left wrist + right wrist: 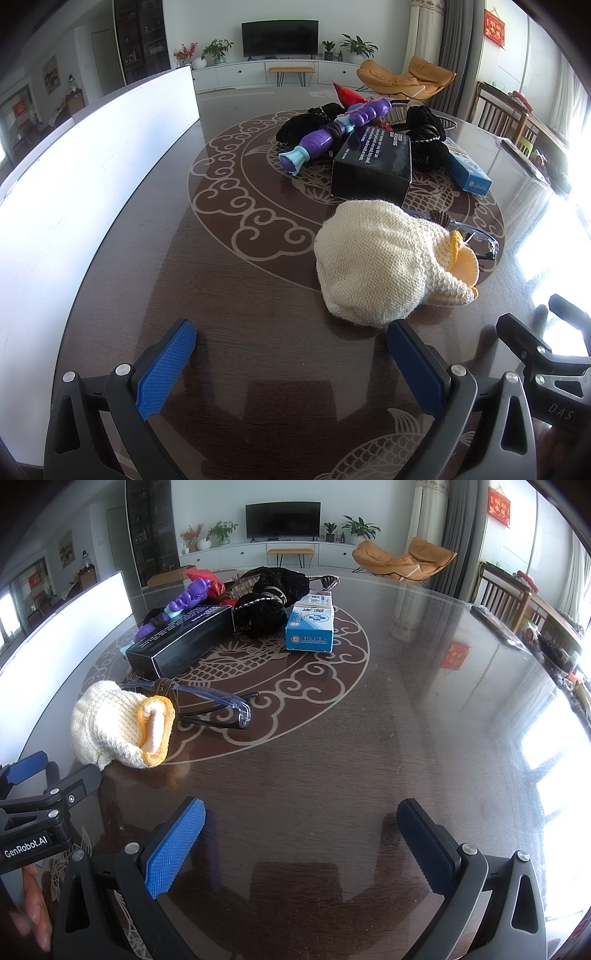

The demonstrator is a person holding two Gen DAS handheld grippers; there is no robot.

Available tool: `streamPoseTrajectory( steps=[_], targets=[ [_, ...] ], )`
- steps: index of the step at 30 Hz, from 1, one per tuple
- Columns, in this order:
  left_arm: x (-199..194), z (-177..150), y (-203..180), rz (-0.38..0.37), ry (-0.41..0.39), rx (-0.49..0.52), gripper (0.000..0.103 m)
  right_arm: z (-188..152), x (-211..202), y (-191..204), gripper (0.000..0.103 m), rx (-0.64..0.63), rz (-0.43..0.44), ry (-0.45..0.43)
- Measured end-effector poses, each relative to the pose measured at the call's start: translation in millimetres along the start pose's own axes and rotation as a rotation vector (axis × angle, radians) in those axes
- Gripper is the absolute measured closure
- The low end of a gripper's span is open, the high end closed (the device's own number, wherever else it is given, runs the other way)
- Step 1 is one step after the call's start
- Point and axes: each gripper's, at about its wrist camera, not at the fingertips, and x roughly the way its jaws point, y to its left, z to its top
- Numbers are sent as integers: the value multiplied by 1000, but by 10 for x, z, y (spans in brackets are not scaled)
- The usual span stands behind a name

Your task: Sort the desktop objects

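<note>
Your left claw [291, 365] and right claw [301, 843] both gape apart, holding nothing, low over the worktop [388, 720]. Just ahead of the left lies the cream glove [384, 262], glasses [218, 703] beside it; the boxes and toys lie beyond. Sorting looks unstarted: probably reach for the glove first.

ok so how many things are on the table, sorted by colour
black: 2, box and fuzzy cloth
blue: 2, carton and glasses
purple: 1, toy
cream: 1, knit
red: 1, item at back
total: 7
</note>
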Motion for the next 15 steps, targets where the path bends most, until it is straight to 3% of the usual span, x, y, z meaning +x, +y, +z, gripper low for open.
streamPoseTrajectory(
  steps=[15],
  targets=[
    [1, 1, 0, 0, 0, 0, 0, 2, 1, -14, 0, 1, 2, 1]
  ],
)
